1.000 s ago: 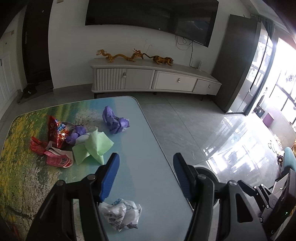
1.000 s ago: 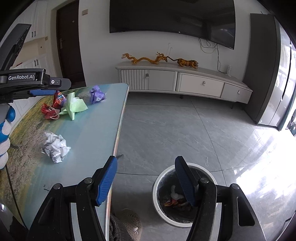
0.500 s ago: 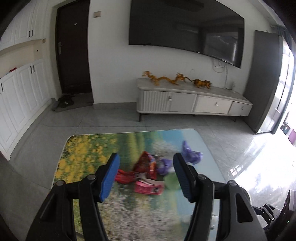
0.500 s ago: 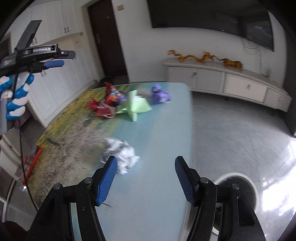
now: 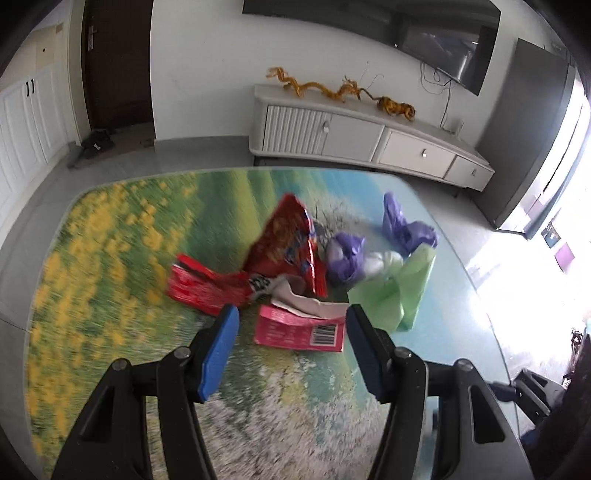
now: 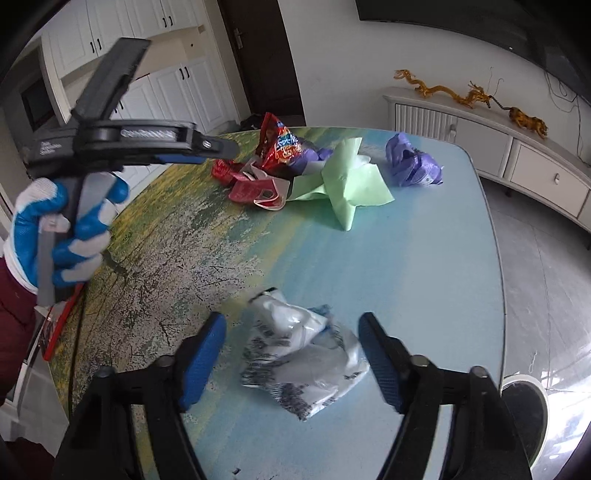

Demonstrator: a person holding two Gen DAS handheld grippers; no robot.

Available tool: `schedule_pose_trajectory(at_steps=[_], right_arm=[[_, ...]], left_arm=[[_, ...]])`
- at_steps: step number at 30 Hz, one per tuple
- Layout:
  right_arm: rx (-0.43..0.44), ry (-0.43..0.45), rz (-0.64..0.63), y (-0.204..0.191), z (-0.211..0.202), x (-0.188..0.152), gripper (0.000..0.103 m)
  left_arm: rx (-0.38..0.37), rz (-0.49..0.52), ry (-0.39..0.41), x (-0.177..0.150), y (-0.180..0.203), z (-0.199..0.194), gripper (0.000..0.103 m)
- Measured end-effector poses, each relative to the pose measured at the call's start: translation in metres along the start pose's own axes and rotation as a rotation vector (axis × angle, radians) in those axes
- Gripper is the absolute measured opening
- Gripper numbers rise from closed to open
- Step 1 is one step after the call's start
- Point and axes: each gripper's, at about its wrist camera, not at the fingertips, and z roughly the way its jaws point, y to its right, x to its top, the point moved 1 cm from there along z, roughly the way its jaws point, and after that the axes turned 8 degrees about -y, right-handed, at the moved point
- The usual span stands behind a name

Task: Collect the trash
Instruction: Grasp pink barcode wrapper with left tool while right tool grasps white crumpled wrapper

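Spreading wide, the right gripper [image 6: 290, 356] jaws flank a crumpled white printed wrapper [image 6: 304, 360] near the tabletop [image 6: 424, 266] edge; left gripper [image 5: 291, 343], jaws wide, faces a torn pink carton [image 5: 301, 328], motion-blurred

A low white cabinet [image 5: 369, 140] with golden dragon figurines [image 5: 332, 90] runs across the upper right under a dark wall television [image 5: 424, 33], a dark door [image 5: 118, 62] stands upper left.
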Motion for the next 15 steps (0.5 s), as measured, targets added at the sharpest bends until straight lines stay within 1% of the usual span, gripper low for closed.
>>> schedule_pose_trajectory(at_steps=[1,3,4,7,9,12,15], right_arm=[[0.008,-0.008,0.001,0.001,0.002,0.0,0.058],[0.028,-0.011,0.008,0.004,0.005,-0.001,0.057],[0.035,-0.01,0.011,0.006,0.004,-0.001,0.057],[0.044,-0.009,0.005,0.006,0.005,0.0,0.054],[0.051,-0.009,0.003,0.006,0.005,0.0,0.05],[0.063,-0.005,0.002,0.005,0.004,-0.002,0.044],[0.071,0.002,0.001,0.005,0.002,-0.004,0.042]], left_arm=[[-0.006,-0.014,0.0,0.0,0.001,0.006,0.059],[-0.001,-0.052,0.005,0.003,0.002,0.015,0.068],[0.003,-0.074,0.011,0.005,0.002,0.019,0.07],[0.013,-0.136,0.003,0.01,0.003,0.032,0.07],[0.03,-0.152,-0.008,0.012,0.003,0.04,0.07],[0.046,-0.156,-0.028,0.006,0.002,0.05,0.07],[0.056,-0.141,-0.032,-0.004,0.003,0.052,0.07]])
